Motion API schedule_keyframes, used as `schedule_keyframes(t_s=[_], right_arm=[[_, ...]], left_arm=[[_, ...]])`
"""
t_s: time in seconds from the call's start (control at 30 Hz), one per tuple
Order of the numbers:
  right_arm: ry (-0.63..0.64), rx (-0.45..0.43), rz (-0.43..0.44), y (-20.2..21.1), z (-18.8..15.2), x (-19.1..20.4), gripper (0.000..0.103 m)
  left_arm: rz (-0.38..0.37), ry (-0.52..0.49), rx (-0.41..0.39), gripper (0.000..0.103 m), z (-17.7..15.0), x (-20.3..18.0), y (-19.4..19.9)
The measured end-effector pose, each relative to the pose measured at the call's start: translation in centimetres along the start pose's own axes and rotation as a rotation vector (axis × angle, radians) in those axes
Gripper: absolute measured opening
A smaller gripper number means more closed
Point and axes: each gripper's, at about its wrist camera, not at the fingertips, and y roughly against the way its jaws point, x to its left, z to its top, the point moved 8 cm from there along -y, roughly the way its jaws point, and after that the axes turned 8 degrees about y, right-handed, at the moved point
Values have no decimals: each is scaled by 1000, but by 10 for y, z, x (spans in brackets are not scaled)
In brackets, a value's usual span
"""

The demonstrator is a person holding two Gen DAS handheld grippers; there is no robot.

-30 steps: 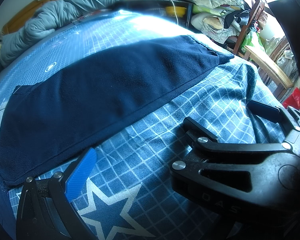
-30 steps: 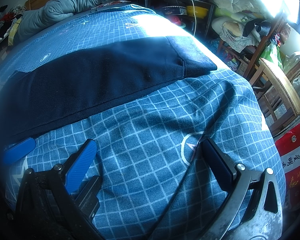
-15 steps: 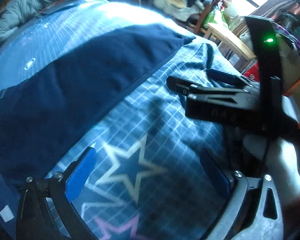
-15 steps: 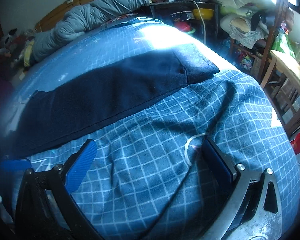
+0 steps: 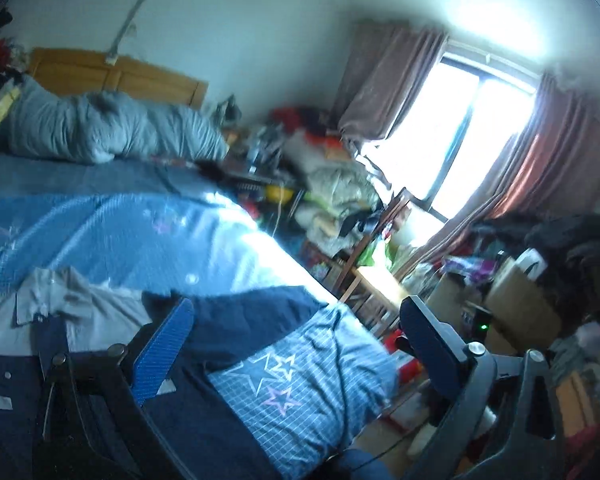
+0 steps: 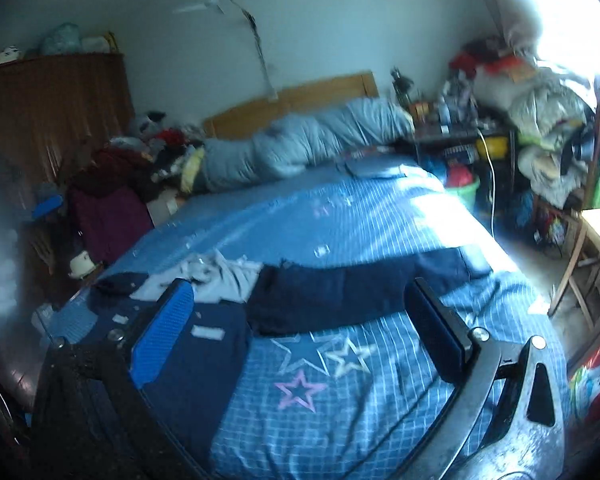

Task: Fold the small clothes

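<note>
A folded dark navy garment (image 6: pixel 360 292) lies flat across the blue checked bedspread (image 6: pixel 340 220); it also shows in the left wrist view as the navy garment (image 5: pixel 252 316). A crumpled grey shirt (image 6: pixel 216 276) and another navy piece (image 6: pixel 204 344) lie to its left. My right gripper (image 6: pixel 296 320) is open, raised well back from the bed with nothing between its fingers. My left gripper (image 5: pixel 296 332) is open too, lifted high above the bed's corner and empty. The grey shirt (image 5: pixel 76 304) sits behind its blue finger.
A rolled grey duvet (image 6: pixel 300 140) lies by the wooden headboard (image 6: pixel 292 100). Cluttered piles of bedding (image 6: pixel 548 120) and a wooden chair (image 6: pixel 588 256) stand right of the bed. A window with brown curtains (image 5: pixel 388 80) and boxes (image 5: pixel 516 304) show in the left wrist view.
Both grippers have pulled up and back from the bedspread, so the whole bed and room now show. The navy garment stays flat where it lay.
</note>
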Motion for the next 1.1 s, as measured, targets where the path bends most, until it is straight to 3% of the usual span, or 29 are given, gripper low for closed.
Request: schedule_keyframes(t_s=[0.1,0.17,0.23,0.33,0.37,0.43,0.47,0.53,0.6,0.73,0.83,0.87,0.97,1.1], right_arm=[[59,-111,35,17,49,35,103],[155,-184,-17,31,75,61,103],[287,-288,-176,48,95,83,103],[417,-493,-471,61,97,96,103],[425,-492,-491,48,90,93,103],[383,-255,-352,-15,64,73,103],[334,-148,-289,-43,46,61,103],[256,-30,-270,-86,4,30,103],[147,91,-266,-126,-45,-9,103],[-119,245,-260,-170,-121,-81,103],[-251,301,-228,-190,-148,-116,103],[-288,308,-225,-182,-144,-111,103],[-401,313,-211,-183,-152,-154,102],[-600,281,-147,-195,-141,-211,70]], left_arm=[[-104,-41,-130,103,44,-34,66],[-117,-83,-229,103,71,-49,106],[-98,-115,-341,103,96,-55,149],[-22,-134,-589,103,127,-43,222],[17,-117,-710,103,136,-29,252],[138,-66,-874,103,138,7,281],[218,-13,-882,103,138,32,282],[341,63,-779,103,130,84,264],[475,63,-674,103,111,122,233],[680,55,-372,103,47,200,144],[743,112,-186,103,-12,257,73],[750,131,-146,103,-33,273,56],[747,230,-57,103,-64,315,15],[751,292,-2,103,-95,346,-18]])
